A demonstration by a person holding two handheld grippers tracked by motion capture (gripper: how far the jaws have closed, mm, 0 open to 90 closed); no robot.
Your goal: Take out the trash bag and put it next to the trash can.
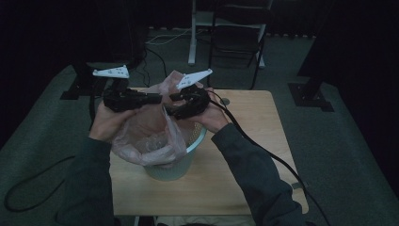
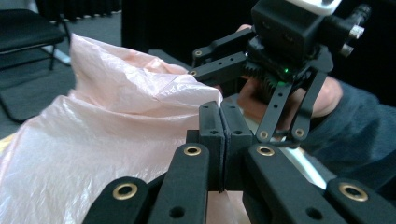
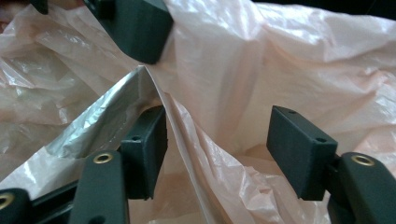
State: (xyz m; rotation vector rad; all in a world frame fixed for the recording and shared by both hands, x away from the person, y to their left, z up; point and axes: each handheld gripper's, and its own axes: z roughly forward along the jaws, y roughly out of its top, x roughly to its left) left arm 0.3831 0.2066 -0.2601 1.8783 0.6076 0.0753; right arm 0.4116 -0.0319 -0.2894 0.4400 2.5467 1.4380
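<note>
The L gripper (image 2: 223, 140) has its jaws pressed together, and from the high view it seems to be pinching the rim of the pink plastic bag (image 1: 150, 129), though in its own view the film between the pads is hard to make out, so that grip is prob. thin. The R gripper (image 3: 219, 149) has its jaws standing apart with a fold of the bag running up between them, pads not pressing on it. The bag sits half in the pale green bin (image 1: 181, 162), which is just below both grippers, w/ the bag's mouth bunched up between the two.

Risks from here:
- R gripper has no hold, so the bag hangs off the L side alone. If the L pinch is only on a thin edge, the film could slide out and the bag slump into the bin.
- If R closes where it is now, it may catch a doubled fold, not a single rim layer, and the mouth won't spread open.
- Pulling the two grippers apart hard could tear the film or tip the light bin on the table (image 1: 254, 155).

Count: 1 bag, 1 bin, 2 grippers, 1 table.
</note>
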